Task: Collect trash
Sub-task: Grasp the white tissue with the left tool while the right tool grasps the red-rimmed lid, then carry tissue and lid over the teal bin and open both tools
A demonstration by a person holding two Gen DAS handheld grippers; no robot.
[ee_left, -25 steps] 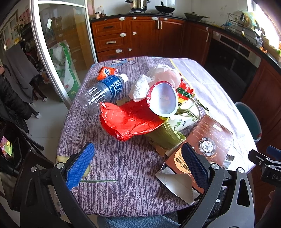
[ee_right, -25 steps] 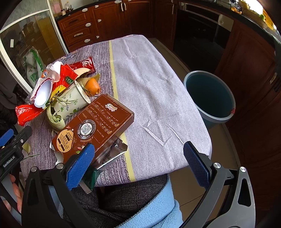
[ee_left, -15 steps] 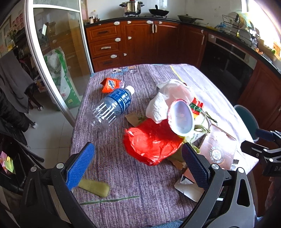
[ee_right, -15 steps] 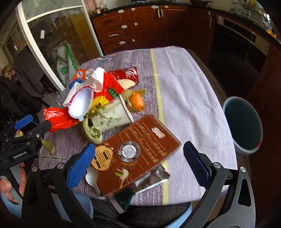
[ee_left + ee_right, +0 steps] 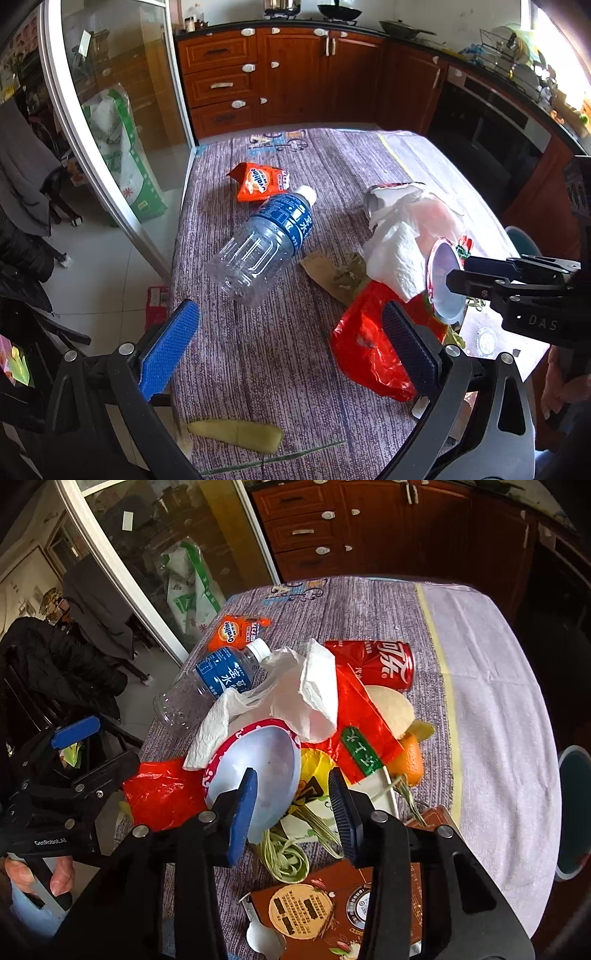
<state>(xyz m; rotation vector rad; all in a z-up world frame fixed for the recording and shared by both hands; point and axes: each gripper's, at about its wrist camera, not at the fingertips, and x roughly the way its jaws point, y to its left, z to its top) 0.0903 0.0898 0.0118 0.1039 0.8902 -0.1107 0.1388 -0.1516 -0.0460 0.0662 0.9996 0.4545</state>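
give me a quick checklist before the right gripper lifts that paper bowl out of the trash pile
1. Right gripper at the paper bowl: ok, jaws closing with the bowl's edge between them.
2. Firm grip on the bowl: cannot tell.
3. White tissue clear of the bowl: not ok, it drapes over the rim.
4. Left gripper out of the way: ok, open over bare cloth near the water bottle.
5. Bin reachable: ok, at the table's right side.

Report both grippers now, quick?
Left gripper: open, empty.
Right gripper: closing around the rim of the white paper bowl with red trim, not yet clamped.
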